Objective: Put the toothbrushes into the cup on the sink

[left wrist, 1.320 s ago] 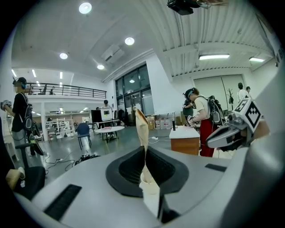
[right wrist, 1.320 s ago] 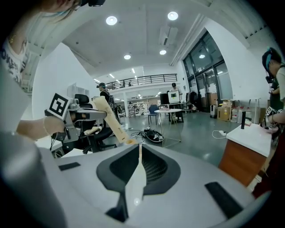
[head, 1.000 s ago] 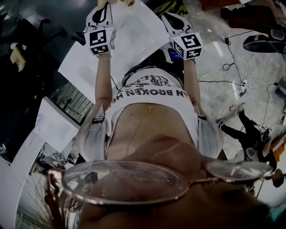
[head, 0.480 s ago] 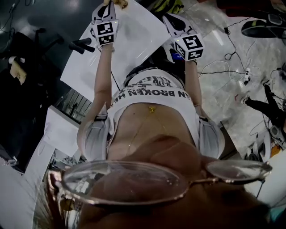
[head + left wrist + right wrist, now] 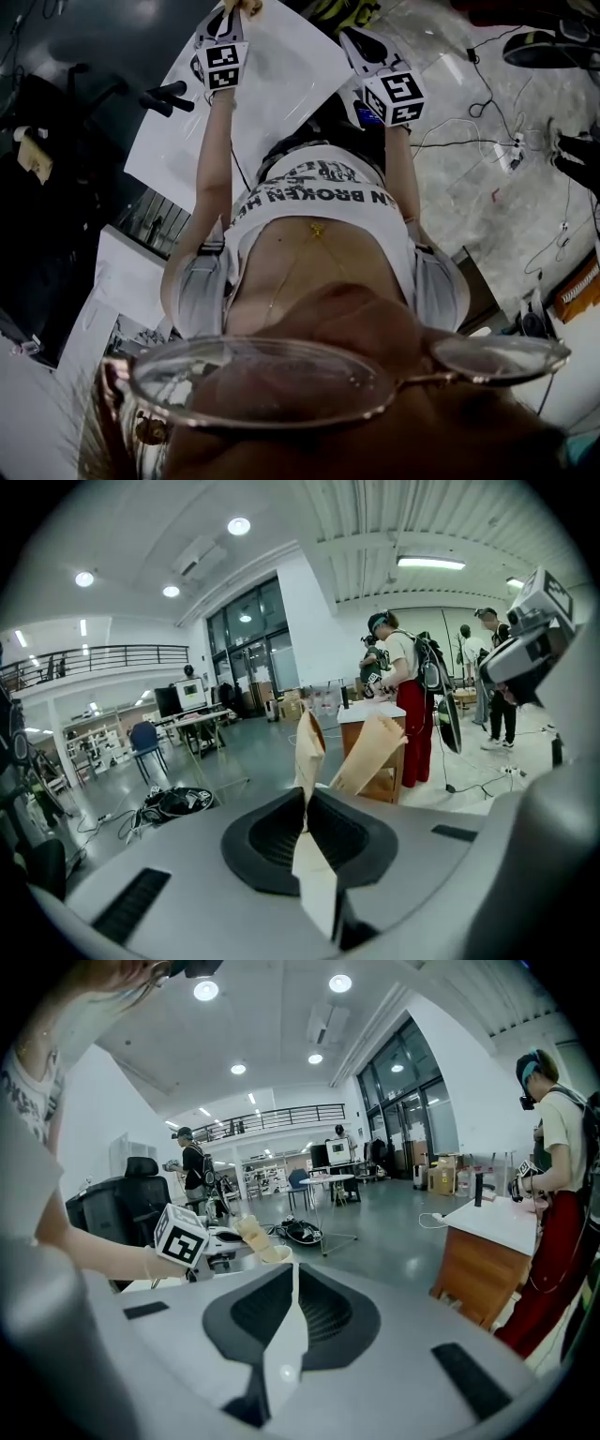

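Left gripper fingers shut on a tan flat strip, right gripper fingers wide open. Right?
No. The right gripper is shut too, its fingers clamped on a pale flat strip, as the right gripper view shows. The left gripper is indeed shut on its tan flat strip.

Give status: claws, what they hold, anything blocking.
Left claw shut on beige stick, likely a toothbrush; second beige piece beside it. Right claw shut on pale strip. Cup and sink not in view.
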The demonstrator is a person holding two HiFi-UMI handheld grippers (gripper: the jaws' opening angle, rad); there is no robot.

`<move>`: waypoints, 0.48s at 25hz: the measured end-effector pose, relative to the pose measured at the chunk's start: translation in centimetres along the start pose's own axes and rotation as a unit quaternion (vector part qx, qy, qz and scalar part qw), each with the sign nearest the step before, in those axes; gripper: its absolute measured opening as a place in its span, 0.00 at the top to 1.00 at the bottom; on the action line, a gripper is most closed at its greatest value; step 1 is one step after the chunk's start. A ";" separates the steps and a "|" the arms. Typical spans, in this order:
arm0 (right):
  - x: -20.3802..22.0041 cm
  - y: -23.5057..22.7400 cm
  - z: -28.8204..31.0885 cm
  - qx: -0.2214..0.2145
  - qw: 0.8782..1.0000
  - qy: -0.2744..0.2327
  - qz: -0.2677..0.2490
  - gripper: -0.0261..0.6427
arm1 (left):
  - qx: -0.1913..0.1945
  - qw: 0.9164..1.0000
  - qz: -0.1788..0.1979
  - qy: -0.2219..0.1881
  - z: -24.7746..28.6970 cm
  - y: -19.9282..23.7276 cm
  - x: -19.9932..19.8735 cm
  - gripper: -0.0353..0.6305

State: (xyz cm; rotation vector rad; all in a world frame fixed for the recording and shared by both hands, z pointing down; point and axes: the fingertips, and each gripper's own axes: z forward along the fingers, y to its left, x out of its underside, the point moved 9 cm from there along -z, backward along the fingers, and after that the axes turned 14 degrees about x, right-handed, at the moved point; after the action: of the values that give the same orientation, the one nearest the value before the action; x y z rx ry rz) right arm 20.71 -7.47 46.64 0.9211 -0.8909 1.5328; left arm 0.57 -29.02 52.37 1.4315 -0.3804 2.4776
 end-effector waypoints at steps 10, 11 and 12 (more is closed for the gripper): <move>0.0 0.2 0.0 -0.008 1.000 -0.004 -0.005 0.90 | 0.016 1.000 0.010 -0.005 -0.7 -1.1 0.1 0.91; -0.1 0.2 0.0 -0.010 1.000 -0.005 -0.007 0.90 | 0.015 1.000 0.009 -0.007 -0.9 -1.3 0.0 0.89; -0.1 0.2 0.0 -0.012 1.000 -0.005 -0.008 0.90 | 0.015 1.000 0.005 -0.009 -1.2 -1.3 -0.1 0.84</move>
State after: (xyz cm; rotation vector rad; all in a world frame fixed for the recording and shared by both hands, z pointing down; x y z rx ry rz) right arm 20.49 -7.57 46.50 0.9182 -0.9057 1.5030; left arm 0.14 -27.36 51.83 1.4676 -0.3569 2.4902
